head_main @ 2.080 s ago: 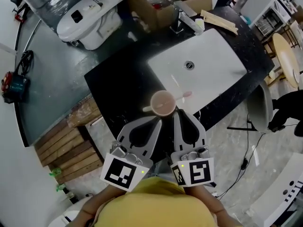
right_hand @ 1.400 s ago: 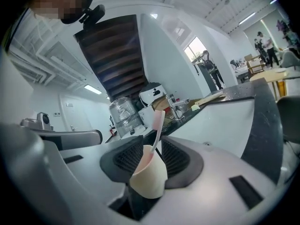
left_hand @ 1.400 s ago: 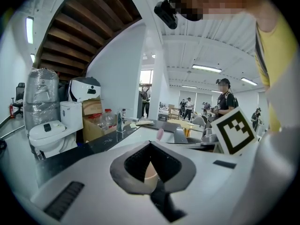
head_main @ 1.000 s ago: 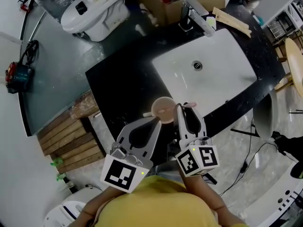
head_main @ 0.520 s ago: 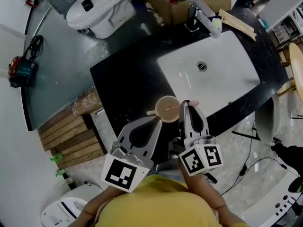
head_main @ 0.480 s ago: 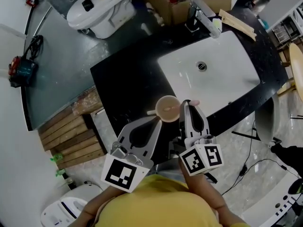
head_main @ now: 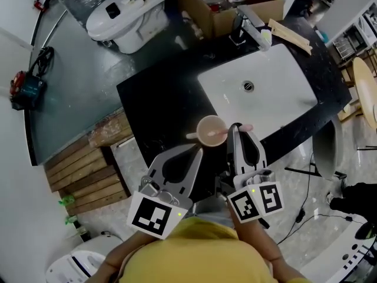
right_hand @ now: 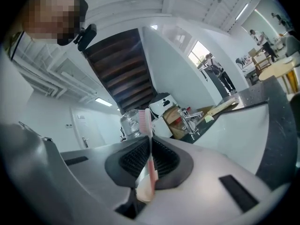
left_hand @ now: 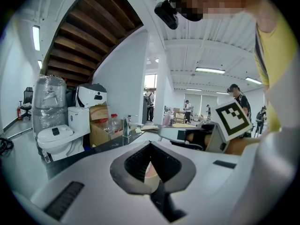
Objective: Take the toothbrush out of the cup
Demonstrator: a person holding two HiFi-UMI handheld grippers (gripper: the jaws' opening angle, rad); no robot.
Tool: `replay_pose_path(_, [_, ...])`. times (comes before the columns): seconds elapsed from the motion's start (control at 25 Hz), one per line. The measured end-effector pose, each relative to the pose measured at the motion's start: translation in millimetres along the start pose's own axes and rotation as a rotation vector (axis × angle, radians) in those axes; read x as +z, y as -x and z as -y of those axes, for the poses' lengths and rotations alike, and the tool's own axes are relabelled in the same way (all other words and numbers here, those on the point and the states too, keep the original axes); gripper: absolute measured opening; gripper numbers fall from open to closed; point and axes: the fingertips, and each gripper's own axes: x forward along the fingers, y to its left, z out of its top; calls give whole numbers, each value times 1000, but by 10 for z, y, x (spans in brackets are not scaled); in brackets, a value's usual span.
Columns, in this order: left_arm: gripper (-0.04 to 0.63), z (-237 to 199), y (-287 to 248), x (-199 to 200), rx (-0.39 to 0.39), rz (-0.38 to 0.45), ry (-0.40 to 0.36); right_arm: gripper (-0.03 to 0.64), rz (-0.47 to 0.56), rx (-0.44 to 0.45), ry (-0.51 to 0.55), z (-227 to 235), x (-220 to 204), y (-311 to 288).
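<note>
A pink cup [head_main: 211, 130] stands out over the black counter [head_main: 159, 99], just in front of both grippers. My left gripper [head_main: 199, 149] has its jaws closed at the cup's near side, by the handle. The left gripper view shows the cup [left_hand: 150, 170] through the gap behind the closed tips of the left gripper [left_hand: 150, 143]. My right gripper [head_main: 235, 127] is shut on a pink toothbrush [head_main: 246, 127] beside the cup's right rim. In the right gripper view the toothbrush [right_hand: 146, 121] stands upright in the right gripper [right_hand: 150, 142], bristle head above the tips.
A white sink basin [head_main: 259, 93] with a faucet [head_main: 250, 31] lies beyond the cup. A cardboard box [head_main: 218, 5] and a toilet [head_main: 126, 13] stand further back. Wooden planks [head_main: 88, 175] lie on the floor at the left. A wooden strip [head_main: 291, 37] rests on the counter's far right.
My right gripper went from wide open to shut on the toothbrush, then rose with it beside the cup. The left gripper stayed closed at the cup and lifted slightly.
</note>
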Motion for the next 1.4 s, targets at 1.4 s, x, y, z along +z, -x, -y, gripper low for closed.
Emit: replay_pose_path(1.4, [9,893,1857,142,-209,211,-78,31,79,-53,460,-1881,-40,1829])
